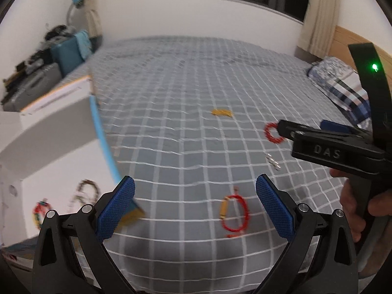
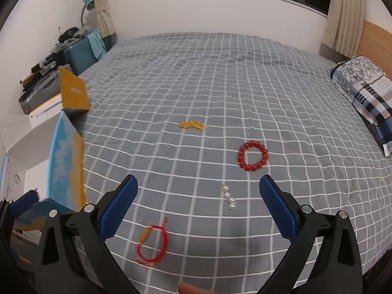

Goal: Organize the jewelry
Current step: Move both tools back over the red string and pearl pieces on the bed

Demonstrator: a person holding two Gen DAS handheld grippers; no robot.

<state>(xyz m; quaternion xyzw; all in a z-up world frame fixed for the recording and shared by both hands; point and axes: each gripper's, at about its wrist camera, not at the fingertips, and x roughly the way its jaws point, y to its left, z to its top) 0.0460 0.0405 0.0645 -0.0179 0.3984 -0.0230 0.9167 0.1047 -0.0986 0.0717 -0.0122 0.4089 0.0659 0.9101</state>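
Several pieces of jewelry lie on the grey checked bedspread [image 2: 220,78]. A red cord bracelet with a gold tube [image 1: 234,212] [image 2: 153,243] is nearest. Further off lie a small silver bead piece [image 1: 273,161] [image 2: 229,197], a red bead bracelet [image 1: 272,132] [image 2: 252,156] and a gold piece [image 1: 222,112] [image 2: 191,125]. At the left an open white box [image 1: 61,147] with blue-and-yellow sides [image 2: 66,161] holds two beaded bracelets [image 1: 87,191] [image 1: 40,212]. My left gripper [image 1: 195,204] hangs open beside the box. My right gripper [image 2: 198,204] [image 1: 286,128] is open above the bed, empty.
A blue patterned pillow [image 2: 367,93] and wooden headboard [image 2: 377,36] are at the right. Suitcases and clutter [image 2: 49,73] with a desk lamp [image 2: 88,5] stand beyond the bed's left side. A hand [image 1: 355,208] holds the right gripper's handle.
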